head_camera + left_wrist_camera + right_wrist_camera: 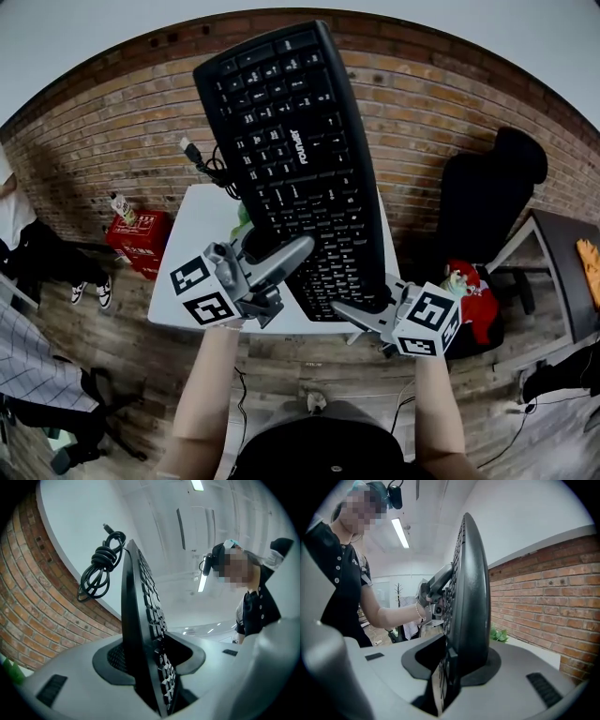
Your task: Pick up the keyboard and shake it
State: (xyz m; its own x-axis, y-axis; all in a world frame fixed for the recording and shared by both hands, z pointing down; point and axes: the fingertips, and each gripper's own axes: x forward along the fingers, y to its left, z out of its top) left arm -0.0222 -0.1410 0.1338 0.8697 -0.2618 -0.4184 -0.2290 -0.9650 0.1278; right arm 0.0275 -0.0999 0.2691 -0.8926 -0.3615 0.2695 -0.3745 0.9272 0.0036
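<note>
Keyboard (291,159) hangs in the air over the white counter (187,281), clear of its top, keys facing the person's head. Far left, a red box (141,239) sits on the floor, well apart. The left hand-held gripper (272,253) is clamped on the keyboard's left long edge near the lower end; a bundled cable (214,169) hangs off that side higher up. The long axis runs from the person up and away, leaning slightly left. The right hand-held gripper (361,314) pinches the lower right corner. A black chair (487,202) stands farther right, apart.
</note>
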